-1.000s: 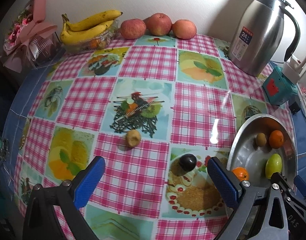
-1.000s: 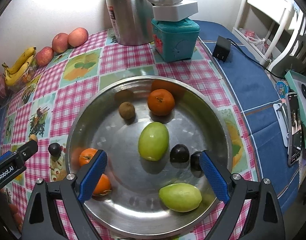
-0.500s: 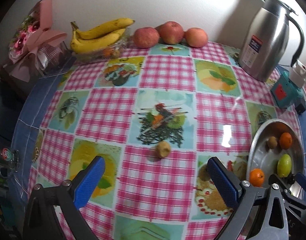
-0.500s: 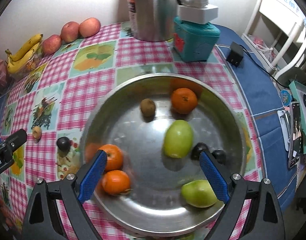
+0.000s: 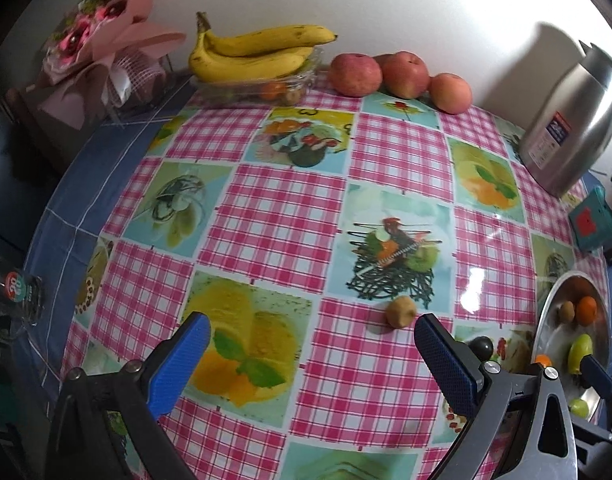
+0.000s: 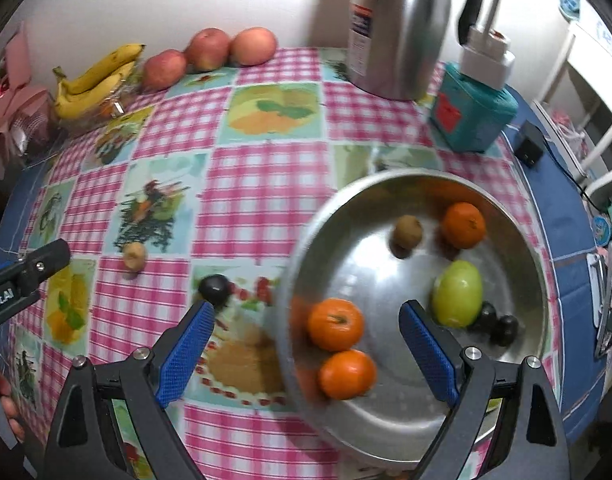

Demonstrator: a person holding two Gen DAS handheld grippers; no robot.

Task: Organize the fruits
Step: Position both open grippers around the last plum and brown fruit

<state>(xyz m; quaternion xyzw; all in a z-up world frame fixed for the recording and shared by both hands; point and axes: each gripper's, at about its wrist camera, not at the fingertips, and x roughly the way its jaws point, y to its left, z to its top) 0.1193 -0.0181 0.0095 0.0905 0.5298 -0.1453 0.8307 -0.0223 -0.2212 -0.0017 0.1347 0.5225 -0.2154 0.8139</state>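
Two hand-held grippers, both with jaws spread wide and nothing between the pads. Left hand-held gripper (image 5: 312,354) hangs above the checked worktop (image 5: 274,216); its right finger partly hides a dark plum (image 5: 482,346), and a small tan fruit (image 5: 401,311) lies just beyond. Right hand-held gripper (image 6: 306,340) straddles the near-left rim of the steel bowl (image 6: 518,344), which holds two tangerines (image 6: 336,324), a third orange (image 6: 464,225), a kiwi (image 6: 407,231), a green mango (image 6: 457,293) and two dark fruits half hidden behind it. Bowl edge blurred; its near rim is cut off.
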